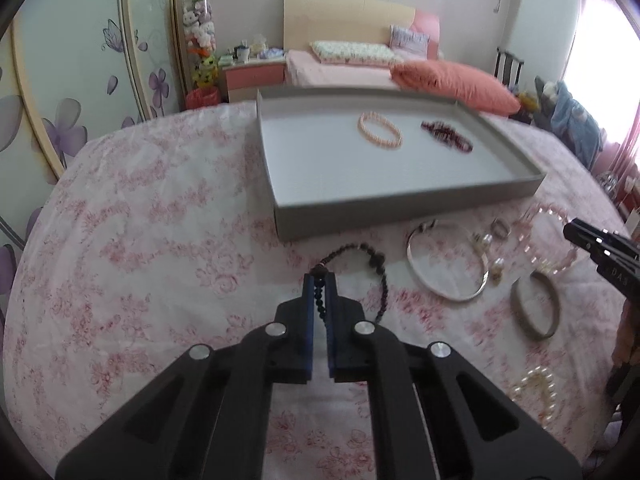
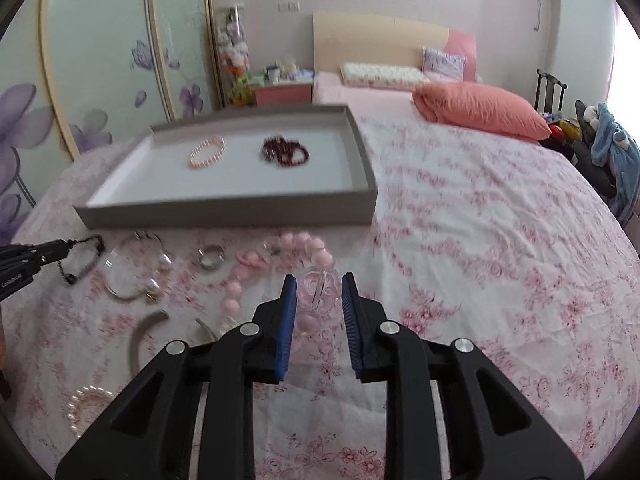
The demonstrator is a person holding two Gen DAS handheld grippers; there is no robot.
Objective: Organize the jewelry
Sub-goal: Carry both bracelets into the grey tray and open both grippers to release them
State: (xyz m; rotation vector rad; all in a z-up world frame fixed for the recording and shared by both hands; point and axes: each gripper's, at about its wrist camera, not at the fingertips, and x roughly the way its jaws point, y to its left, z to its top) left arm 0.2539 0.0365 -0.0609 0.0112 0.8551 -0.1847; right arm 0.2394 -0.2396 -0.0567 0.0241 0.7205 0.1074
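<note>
A grey tray (image 1: pixel 404 210) lies on the floral bedspread, holding a pink bead bracelet (image 1: pixel 379 129) and a dark red bracelet (image 1: pixel 447 134). My left gripper (image 1: pixel 319 280) is shut on a black bead bracelet (image 1: pixel 370 260) that lies in front of the tray. My right gripper (image 2: pixel 319 282) is open, its fingers either side of a clear bead of the pink bead bracelet (image 2: pixel 306 243) on the bedspread. The tray (image 2: pixel 228 212), its pink bracelet (image 2: pixel 207 152) and its dark red bracelet (image 2: pixel 285 151) also show in the right wrist view.
Loose on the bedspread: a silver bangle (image 1: pixel 448 262), pearl earrings (image 1: pixel 486 242), a ring (image 1: pixel 501 229), a grey bangle (image 1: pixel 536 306) and a pearl bracelet (image 1: pixel 536 394). An orange pillow (image 2: pixel 480 110) lies behind. A wardrobe (image 1: pixel 80 80) stands at the left.
</note>
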